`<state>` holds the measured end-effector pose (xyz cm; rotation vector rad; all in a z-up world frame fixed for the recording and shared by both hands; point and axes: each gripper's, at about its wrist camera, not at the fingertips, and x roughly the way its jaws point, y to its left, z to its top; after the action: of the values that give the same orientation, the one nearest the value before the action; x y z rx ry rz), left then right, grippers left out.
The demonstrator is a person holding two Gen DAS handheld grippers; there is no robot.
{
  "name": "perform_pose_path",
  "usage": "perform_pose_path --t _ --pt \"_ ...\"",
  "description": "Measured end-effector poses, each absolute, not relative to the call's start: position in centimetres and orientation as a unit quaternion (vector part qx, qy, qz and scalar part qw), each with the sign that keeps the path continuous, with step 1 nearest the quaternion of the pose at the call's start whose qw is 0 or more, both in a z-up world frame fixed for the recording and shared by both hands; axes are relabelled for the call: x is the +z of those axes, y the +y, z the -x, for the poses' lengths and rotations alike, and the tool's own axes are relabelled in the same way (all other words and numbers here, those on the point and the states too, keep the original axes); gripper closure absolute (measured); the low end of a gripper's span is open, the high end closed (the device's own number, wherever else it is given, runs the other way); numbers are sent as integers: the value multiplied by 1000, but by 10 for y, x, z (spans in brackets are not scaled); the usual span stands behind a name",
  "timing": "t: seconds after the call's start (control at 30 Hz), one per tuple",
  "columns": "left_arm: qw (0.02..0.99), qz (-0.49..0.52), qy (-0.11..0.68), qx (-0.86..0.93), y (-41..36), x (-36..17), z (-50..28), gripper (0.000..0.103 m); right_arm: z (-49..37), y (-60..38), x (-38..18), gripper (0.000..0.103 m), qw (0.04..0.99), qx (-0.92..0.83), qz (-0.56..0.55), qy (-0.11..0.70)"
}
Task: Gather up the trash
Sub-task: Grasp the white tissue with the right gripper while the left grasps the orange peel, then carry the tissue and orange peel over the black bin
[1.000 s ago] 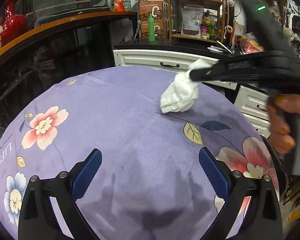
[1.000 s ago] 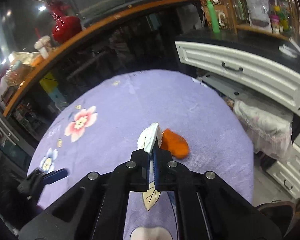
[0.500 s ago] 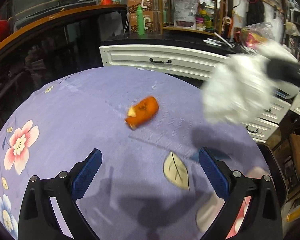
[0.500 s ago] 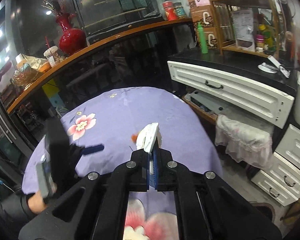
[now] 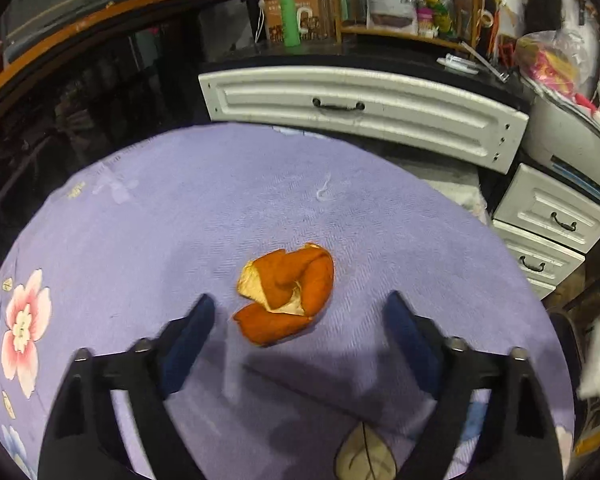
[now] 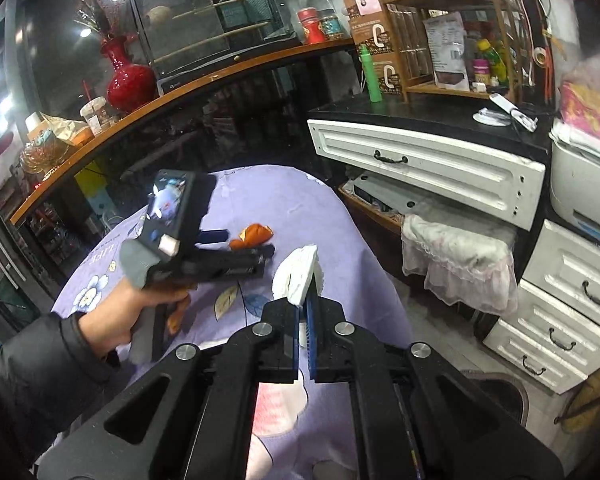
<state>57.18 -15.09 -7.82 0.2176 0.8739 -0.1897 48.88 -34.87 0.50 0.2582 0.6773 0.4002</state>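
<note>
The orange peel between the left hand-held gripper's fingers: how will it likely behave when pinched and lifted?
The orange peel looks like a curled, hollow shell, so it will probably flex or fold under the left hand-held gripper rather than resist. It seems light for its size. Its loose lobes may tear or hang down, and it lies flat on the purple tablecloth, so rolling seems unlikely.

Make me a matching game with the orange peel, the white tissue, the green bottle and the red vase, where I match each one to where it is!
Things:
1. orange peel
2. white tissue
3. green bottle
4. red vase

Places:
A. on the curved wooden counter
B. pinched in the right hand-held gripper
C. on the purple tablecloth, in front of the open left hand-held gripper
D. on the black cabinet top, next to the shelf

Pairs: 1-C, 2-B, 3-D, 4-A
</note>
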Motion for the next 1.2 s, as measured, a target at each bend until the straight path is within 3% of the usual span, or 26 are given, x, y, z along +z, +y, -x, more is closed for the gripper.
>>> perform_pose_path --t 0.17,0.43,0.5,1.2 --pt "898 -77 425 -88 -146 -76 -581 49 -478 -356 -1 100 916 190 -128 329" --pt "905 -95 406 -86 -155 -72 -573 59 -470 -360 -6 100 917 187 -136 324" --pt "910 -106 391 -86 -157 -69 -567 71 -466 -361 -8 100 918 184 -138 324" --pt "932 -43 327 -151 -129 -26 -461 76 -408 -364 -16 100 921 176 -156 311"
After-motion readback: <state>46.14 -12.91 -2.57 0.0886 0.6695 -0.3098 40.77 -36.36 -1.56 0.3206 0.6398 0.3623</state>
